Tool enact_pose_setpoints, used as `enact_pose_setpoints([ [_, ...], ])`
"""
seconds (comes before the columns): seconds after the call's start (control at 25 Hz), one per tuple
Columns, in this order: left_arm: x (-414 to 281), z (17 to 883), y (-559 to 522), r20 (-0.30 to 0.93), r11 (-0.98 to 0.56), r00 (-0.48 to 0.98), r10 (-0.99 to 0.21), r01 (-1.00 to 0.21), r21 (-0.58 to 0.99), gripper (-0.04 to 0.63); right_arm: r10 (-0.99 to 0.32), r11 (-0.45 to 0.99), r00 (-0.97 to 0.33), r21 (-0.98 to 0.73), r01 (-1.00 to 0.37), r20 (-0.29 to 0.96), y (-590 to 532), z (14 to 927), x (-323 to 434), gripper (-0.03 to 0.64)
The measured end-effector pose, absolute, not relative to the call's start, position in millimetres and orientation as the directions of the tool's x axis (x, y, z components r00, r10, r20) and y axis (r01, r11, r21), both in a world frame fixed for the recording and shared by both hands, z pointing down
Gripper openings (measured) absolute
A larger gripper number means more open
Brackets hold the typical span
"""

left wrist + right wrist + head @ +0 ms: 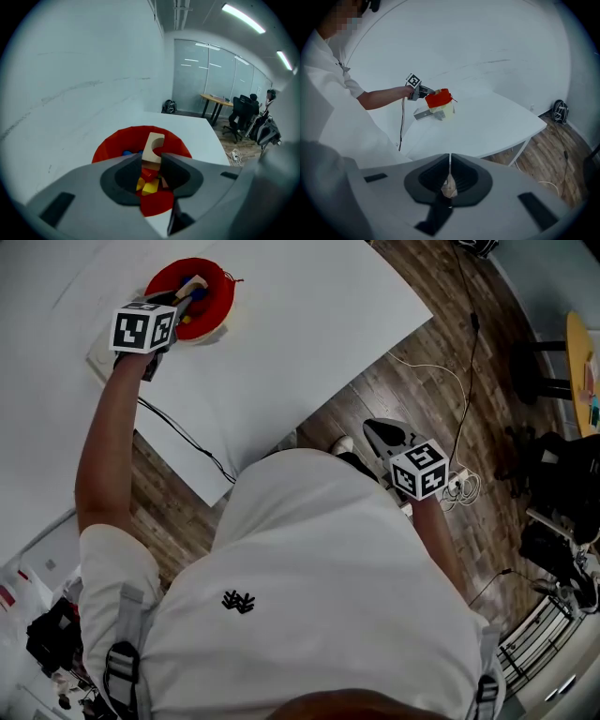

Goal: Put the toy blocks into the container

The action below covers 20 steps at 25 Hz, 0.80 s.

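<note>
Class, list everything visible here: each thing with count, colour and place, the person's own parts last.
red round container: one, red, far left of the table
pale wooden arch block: one, beige, held above the container
small toy blocks: several, yellow, red, blue, inside the container
white table: one, white, before the person
black cable: one, black, over the table's near edge
wooden plank floor: one, brown, beside the table
left hand-held gripper: one, grey, shut on the arch block
right hand-held gripper: one, grey, shut, empty, off the table
</note>
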<state>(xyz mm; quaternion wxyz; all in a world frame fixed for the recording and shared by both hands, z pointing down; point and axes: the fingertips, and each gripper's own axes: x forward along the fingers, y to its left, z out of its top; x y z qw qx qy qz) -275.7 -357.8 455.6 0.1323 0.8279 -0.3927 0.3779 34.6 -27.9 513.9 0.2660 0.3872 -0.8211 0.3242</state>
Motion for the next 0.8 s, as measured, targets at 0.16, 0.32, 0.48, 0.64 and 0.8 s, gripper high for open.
enact_pose_setpoints([
  [0.16, -276, 472, -360, 0.769, -0.675, 0.376, -0.516, -0.732, -0.095, 0.132, -0.468, 0.479, -0.548, -0.322, -0.816, 0.693, -26, 513, 38, 0.012],
  [0.32, -278, 480, -363, 0.796, -0.686, 0.339, -0.502, -0.717, -0.127, 0.132, -0.473, 0.476, -0.545, -0.319, -0.819, 0.692, -27, 512, 36, 0.012],
  [0.48, -280, 486, -361, 0.840, -0.694, 0.263, -0.474, -0.698, -0.174, 0.132, -0.470, 0.477, -0.546, -0.321, -0.818, 0.693, -25, 512, 34, 0.012],
  [0.64, -281, 490, -360, 0.861, -0.700, 0.212, -0.462, -0.684, -0.207, 0.133, -0.473, 0.474, -0.549, -0.326, -0.818, 0.688, -23, 513, 32, 0.012],
  [0.8, -281, 494, -358, 0.877, -0.718, 0.163, -0.452, -0.650, -0.249, 0.133, -0.475, 0.470, -0.551, -0.331, -0.818, 0.686, -23, 513, 31, 0.012],
])
